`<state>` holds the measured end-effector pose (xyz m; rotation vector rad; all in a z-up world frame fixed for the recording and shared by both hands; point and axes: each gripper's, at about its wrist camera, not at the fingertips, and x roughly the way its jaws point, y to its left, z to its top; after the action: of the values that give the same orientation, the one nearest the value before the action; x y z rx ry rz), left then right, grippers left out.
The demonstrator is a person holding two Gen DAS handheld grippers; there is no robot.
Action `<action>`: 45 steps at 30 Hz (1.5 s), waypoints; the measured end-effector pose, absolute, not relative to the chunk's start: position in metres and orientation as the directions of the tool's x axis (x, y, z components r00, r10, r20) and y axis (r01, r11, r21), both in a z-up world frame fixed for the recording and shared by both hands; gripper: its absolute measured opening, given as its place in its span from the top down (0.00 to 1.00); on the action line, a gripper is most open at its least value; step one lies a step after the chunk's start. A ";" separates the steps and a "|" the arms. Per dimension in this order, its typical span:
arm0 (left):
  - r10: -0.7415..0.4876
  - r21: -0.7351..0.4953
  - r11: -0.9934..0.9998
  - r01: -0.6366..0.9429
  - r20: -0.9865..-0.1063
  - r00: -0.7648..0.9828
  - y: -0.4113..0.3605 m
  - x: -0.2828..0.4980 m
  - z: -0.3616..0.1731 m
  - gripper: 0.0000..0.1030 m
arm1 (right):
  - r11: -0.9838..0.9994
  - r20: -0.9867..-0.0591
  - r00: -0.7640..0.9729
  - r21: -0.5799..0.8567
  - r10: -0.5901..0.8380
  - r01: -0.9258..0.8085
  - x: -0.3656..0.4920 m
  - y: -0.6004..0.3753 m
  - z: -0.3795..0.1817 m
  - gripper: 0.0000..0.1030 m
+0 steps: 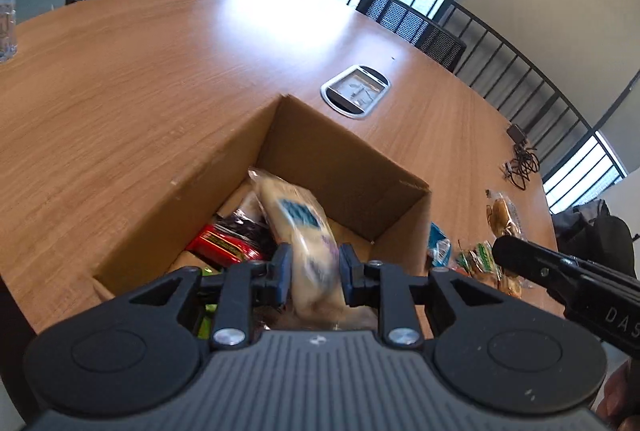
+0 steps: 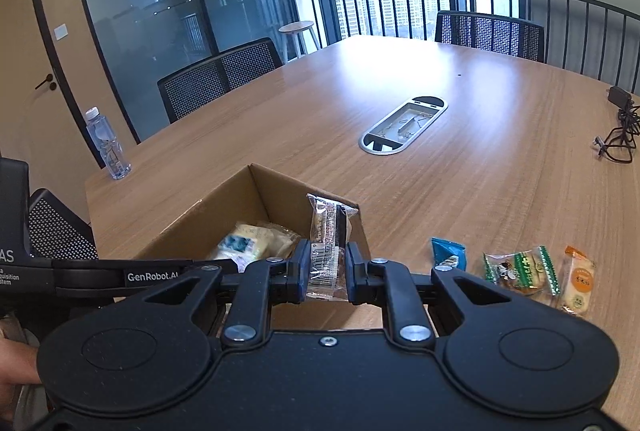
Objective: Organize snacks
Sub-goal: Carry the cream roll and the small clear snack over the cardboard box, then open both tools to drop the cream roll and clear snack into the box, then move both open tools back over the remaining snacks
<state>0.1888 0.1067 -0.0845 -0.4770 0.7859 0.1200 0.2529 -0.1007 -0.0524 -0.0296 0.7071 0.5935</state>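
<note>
Left-wrist view: the left gripper (image 1: 314, 271) hangs over the open brown cardboard box (image 1: 344, 151) on the wooden worktop (image 1: 140, 71). A pale, cream-coloured snack packet with a blue label (image 1: 296, 219) stands between its blue-padded fingers (image 1: 282, 267); the packet is blurred, and the pads appear to press its sides, so the fingers read as grasping it, though the contact cannot be judged with certainty. Its upper end leans over the box interior. On the box floor lie a red wrapped bar (image 1: 226, 245) and a dark packet (image 1: 248, 227) just beside it. The right gripper's black arm enters from the right edge.

Right-wrist view: the right gripper (image 2: 326, 271) is clenched on a clear plastic packet with a barcode and a dark biscuit inside (image 2: 326, 243), held upright above the near right corner of the cardboard box (image 2: 224, 207). Inside the box, the pale packet (image 2: 246, 241) shows beside the left gripper's arm.

On the worktop (image 2: 460, 171) to the right of the box, three snacks lie in a row, well apart from the grippers: a small blue packet (image 2: 448, 253) nearest the box, a green-and-white wrapped packet (image 2: 520, 269), and an orange-topped round cracker packet (image 2: 578, 279) farthest right. A clear plastic water bottle (image 2: 106, 143) stands at the far left edge, an oval metal cable port (image 2: 404, 125) sits mid-worktop, and a black cable with charger (image 2: 618, 135) lies at the far right.
</note>
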 end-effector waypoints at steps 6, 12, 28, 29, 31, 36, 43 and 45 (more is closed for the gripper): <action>-0.052 -0.364 0.887 -0.285 -0.692 0.720 0.115 0.182 -0.071 0.67 | 0.823 -0.622 0.585 0.182 0.520 -0.538 0.258 -0.086 -0.051 0.83; -0.039 -0.367 0.879 -0.302 -0.689 0.724 0.124 0.174 -0.066 0.56 | 0.800 -0.593 0.578 0.208 0.561 -0.563 0.259 -0.081 -0.047 0.77; -0.050 -0.367 0.887 -0.280 -0.679 0.732 0.100 0.179 -0.056 0.18 | 0.851 -0.601 0.624 0.204 0.499 -0.484 0.255 -0.134 -0.049 0.57; -0.055 -0.369 0.888 -0.275 -0.679 0.732 0.097 0.179 -0.055 0.17 | 0.854 -0.602 0.627 0.204 0.495 -0.478 0.255 -0.138 -0.049 0.55; -0.067 -0.371 0.890 -0.263 -0.679 0.731 0.090 0.181 -0.053 0.16 | 0.862 -0.600 0.636 0.204 0.485 -0.464 0.255 -0.146 -0.049 0.48; -0.085 -0.367 0.901 -0.233 -0.674 0.734 0.071 0.185 -0.049 0.16 | 0.871 -0.595 0.649 0.210 0.474 -0.444 0.252 -0.167 -0.047 0.40; -0.104 -0.365 0.908 -0.204 -0.670 0.735 0.046 0.187 -0.044 0.16 | 0.889 -0.589 0.673 0.208 0.447 -0.408 0.249 -0.196 -0.046 0.32; -0.108 -0.360 0.913 -0.194 -0.669 0.735 0.039 0.188 -0.043 0.16 | 0.893 -0.588 0.678 0.211 0.441 -0.398 0.248 -0.205 -0.046 0.31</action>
<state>0.1882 0.0393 -0.0432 -0.4284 0.7493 0.0491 0.2481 -0.2047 -0.0459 0.0678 0.6786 0.4715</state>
